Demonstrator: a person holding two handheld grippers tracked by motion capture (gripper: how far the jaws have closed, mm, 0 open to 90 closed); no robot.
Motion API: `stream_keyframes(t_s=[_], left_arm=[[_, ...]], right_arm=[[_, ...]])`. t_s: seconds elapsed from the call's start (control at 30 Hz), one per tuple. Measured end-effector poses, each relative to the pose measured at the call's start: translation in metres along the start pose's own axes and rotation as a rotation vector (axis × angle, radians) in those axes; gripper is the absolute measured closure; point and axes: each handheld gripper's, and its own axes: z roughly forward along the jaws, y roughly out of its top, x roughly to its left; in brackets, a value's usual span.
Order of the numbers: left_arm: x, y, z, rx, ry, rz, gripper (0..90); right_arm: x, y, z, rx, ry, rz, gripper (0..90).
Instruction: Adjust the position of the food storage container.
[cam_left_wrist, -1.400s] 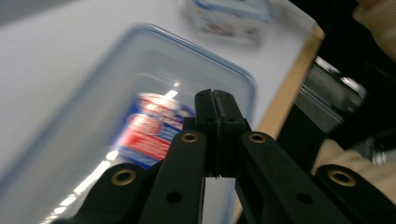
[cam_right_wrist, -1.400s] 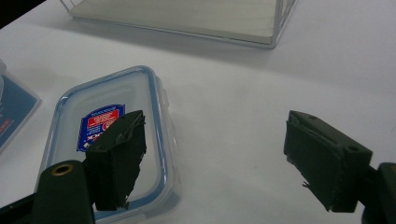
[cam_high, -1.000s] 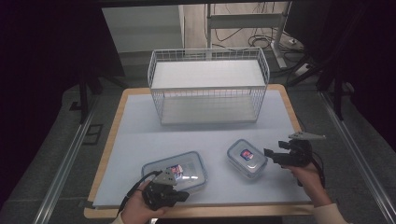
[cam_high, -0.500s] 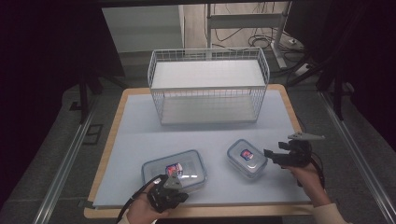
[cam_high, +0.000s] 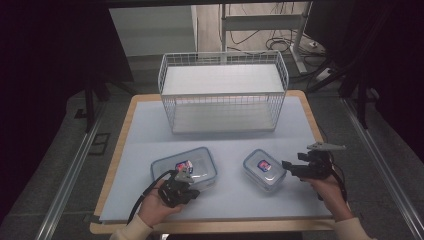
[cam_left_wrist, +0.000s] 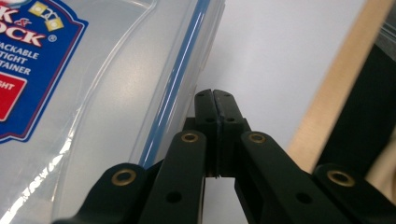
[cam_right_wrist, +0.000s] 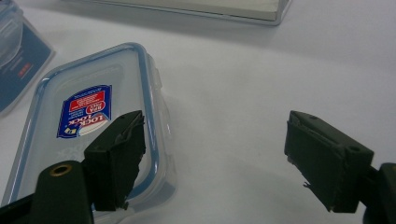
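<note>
Two lidded containers sat near the tabletop's front edge: left gripper (cam_left_wrist: 215, 100) pressed together beside the larger container (cam_high: 186, 166), right gripper (cam_right_wrist: 212, 158) spread apart beside the smaller container (cam_right_wrist: 88, 126), whose label read clearly up close.

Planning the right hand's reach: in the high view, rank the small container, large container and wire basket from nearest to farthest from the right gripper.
1. small container, just left of the right gripper.
2. large container, farther left.
3. wire basket, at the table's back.
</note>
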Motion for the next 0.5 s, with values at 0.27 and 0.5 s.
stream_keyframes(t_s=[0.27, 0.5], left_arm=[[0.007, 0.002, 0.0, -0.019, 0.006, -0.028, 90.0], [0.008, -0.02, -0.041, -0.131, -0.007, -0.098, 90.0]], right_arm=[[0.0, -0.001, 0.0, 0.002, -0.001, -0.001, 20.1], [-0.001, -0.001, -0.001, 0.0, -0.003, -0.001, 20.1]])
